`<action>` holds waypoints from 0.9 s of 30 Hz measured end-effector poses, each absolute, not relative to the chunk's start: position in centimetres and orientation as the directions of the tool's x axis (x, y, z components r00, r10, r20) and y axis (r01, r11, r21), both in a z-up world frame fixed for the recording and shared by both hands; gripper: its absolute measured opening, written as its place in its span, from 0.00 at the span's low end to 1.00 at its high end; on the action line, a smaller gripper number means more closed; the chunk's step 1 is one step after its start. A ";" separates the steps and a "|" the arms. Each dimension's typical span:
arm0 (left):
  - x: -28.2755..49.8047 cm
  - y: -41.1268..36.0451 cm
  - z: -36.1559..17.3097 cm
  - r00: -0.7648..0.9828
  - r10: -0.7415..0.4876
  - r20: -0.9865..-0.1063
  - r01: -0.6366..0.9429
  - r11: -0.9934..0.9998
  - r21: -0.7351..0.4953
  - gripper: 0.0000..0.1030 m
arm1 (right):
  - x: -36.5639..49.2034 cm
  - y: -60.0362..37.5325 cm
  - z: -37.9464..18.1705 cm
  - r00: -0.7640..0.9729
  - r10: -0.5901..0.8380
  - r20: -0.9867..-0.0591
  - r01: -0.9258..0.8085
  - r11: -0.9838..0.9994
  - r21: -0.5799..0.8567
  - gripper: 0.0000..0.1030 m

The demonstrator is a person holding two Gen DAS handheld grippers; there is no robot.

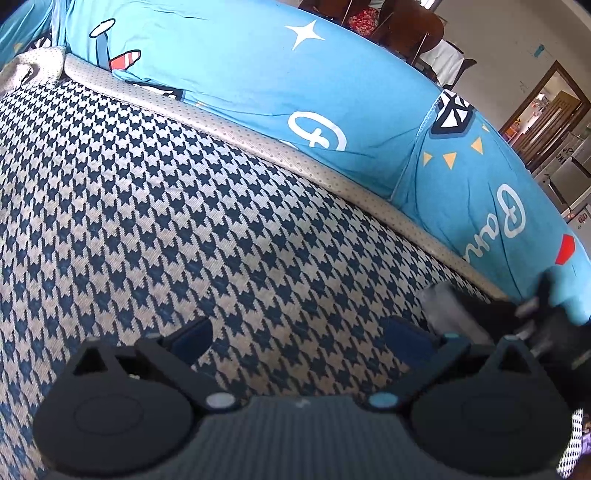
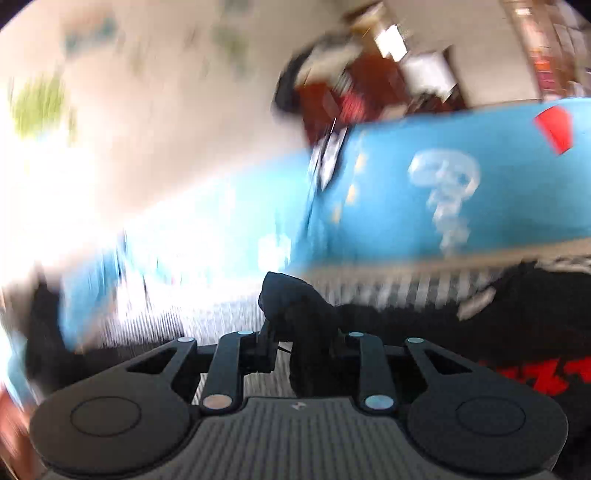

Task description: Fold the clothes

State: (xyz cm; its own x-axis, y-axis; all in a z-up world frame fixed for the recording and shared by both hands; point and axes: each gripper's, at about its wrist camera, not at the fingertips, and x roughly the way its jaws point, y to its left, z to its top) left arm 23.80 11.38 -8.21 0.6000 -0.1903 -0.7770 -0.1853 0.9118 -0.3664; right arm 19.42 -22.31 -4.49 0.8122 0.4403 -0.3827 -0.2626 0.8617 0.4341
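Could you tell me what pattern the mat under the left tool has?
Navy-and-beige houndstooth mat, clearest in the left wrist view.

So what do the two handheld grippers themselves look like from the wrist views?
Both alike: the left gripper and right gripper are black, with a ribbed grey base plate, round side discs, angled link arms with pale blue and silver pivot pins. The left's finger pads are dark blue.

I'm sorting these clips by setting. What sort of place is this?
Most likely a home, on a bed or sofa. A blue cartoon-print cushion lies beside a navy-and-beige houndstooth cover, with brown wooden chairs and a wooden door frame behind.
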 end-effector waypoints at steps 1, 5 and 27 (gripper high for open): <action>23.8 11.2 -8.3 0.598 -0.191 -0.779 -0.184 0.913 -0.365 1.00 | 19.3 -23.2 -4.0 0.838 0.402 -0.369 -0.225 0.870 0.438 0.24; 24.0 10.2 -8.5 0.584 -0.205 -0.785 -0.167 0.916 -0.364 1.00 | 19.3 -25.0 -3.8 0.888 0.131 -0.440 -0.004 0.960 0.279 0.30; 22.1 0.1 -11.0 0.449 -0.337 -0.827 0.066 0.936 -0.346 1.00 | 20.8 -25.6 -6.2 0.813 0.149 -0.563 -0.202 0.979 -0.033 0.55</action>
State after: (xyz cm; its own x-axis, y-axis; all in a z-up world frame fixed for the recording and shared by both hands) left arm 22.11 0.12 -11.02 0.4493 -0.3371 -0.8273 0.0659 0.9361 -0.3456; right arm 20.79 -25.63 -6.23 0.8130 0.1489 -0.5630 -0.2020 0.9788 -0.0329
